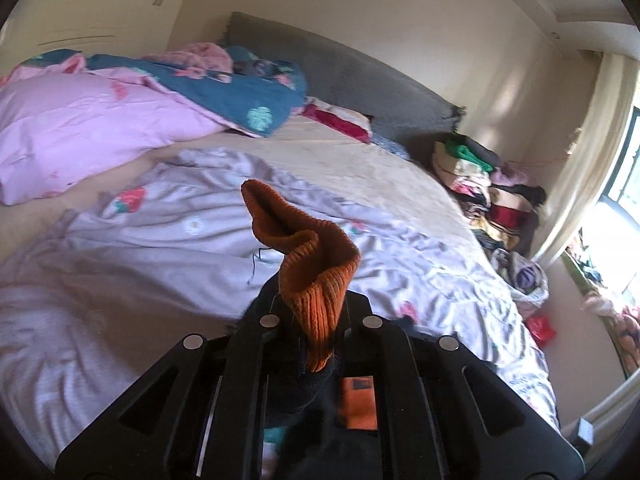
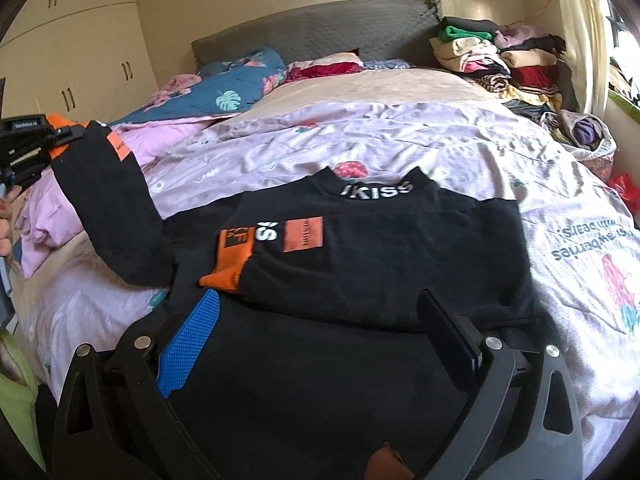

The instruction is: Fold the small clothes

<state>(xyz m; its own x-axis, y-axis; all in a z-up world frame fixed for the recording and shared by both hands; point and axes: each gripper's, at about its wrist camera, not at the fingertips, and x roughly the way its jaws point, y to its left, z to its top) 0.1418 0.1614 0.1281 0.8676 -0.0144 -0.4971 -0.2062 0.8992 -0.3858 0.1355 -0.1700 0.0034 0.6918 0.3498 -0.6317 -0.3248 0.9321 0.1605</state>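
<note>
Orange ribbed cuff (image 1: 308, 276) of a black sleeve (image 2: 104, 196) is pinched in the left gripper (image 1: 308, 320), jaws closed on it, at the left edge of the right wrist frame. Right gripper (image 2: 320, 312) jaws stand wide and hold nothing, over the black sweatshirt (image 2: 380, 248) lying mid-frame on the lilac sheet (image 2: 400, 136) of the bed (image 2: 380, 84).

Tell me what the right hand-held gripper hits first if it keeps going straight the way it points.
Most likely the black sweatshirt spread on the bed: the right hand-held gripper stands open, angled down over its lower part, just short of the folded-in sleeve with the orange cuff. Depth is uncertain.
</note>
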